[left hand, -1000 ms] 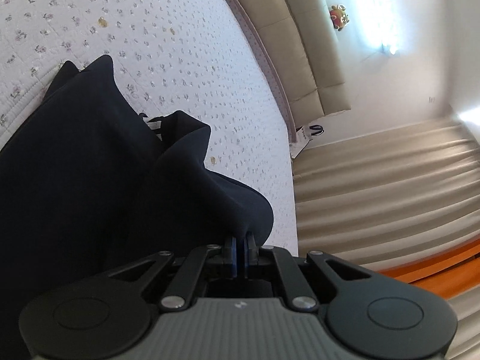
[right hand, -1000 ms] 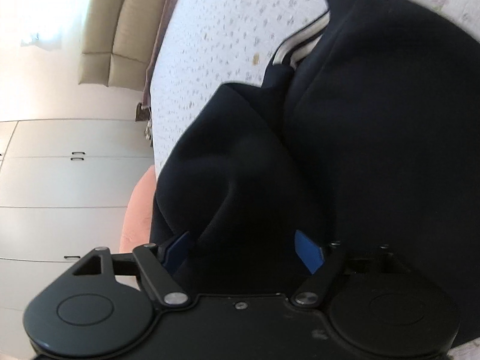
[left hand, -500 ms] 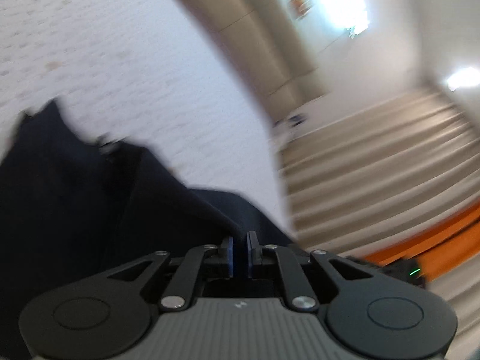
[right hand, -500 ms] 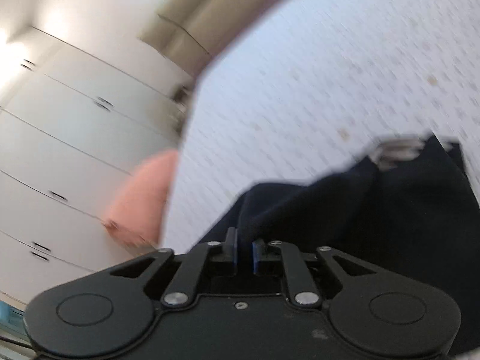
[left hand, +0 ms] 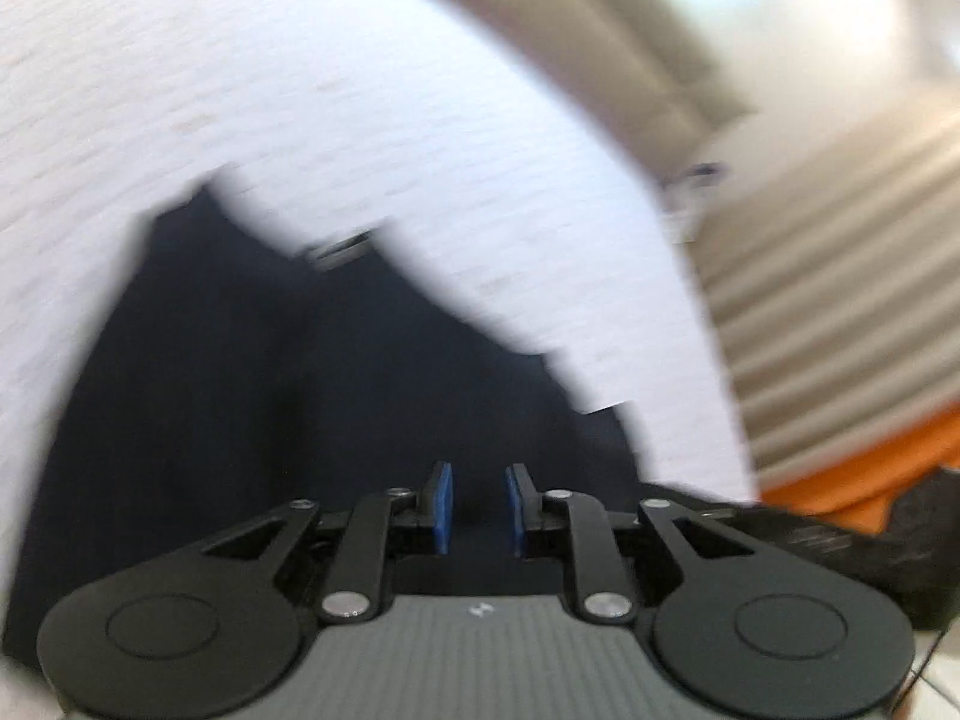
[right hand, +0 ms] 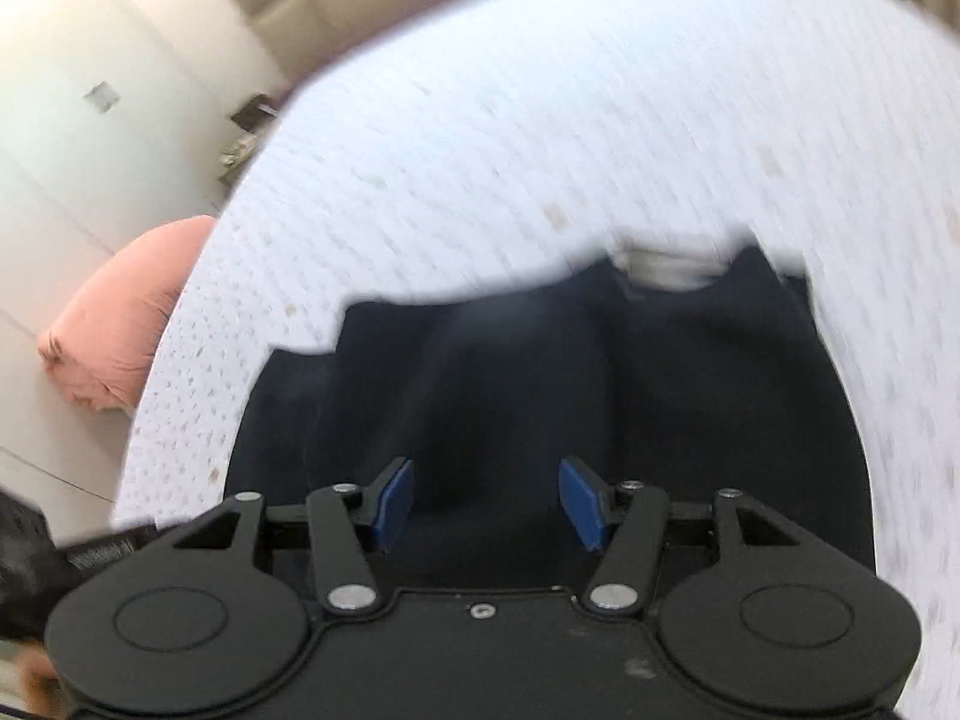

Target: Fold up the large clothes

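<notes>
A dark navy garment (left hand: 312, 384) lies spread on the white patterned bedspread (left hand: 300, 90); both views are motion-blurred. It also shows in the right wrist view (right hand: 600, 372), with a pale striped band (right hand: 666, 264) at its far edge. My left gripper (left hand: 478, 507) is open a little, its blue pads apart above the near edge of the cloth, holding nothing. My right gripper (right hand: 487, 501) is open wide over the near edge of the garment, empty.
A beige headboard (left hand: 600, 30) stands beyond the bed. Pleated curtains (left hand: 840, 270) and an orange surface (left hand: 870, 468) lie to the right. A pink cushion (right hand: 114, 324) and white wardrobe doors (right hand: 78, 138) are to the left of the bed (right hand: 540, 120).
Both grippers were shut on the garment half a second ago; now both have opened and let it go. The cloth has dropped flat on the bed and both cameras have swung quickly.
</notes>
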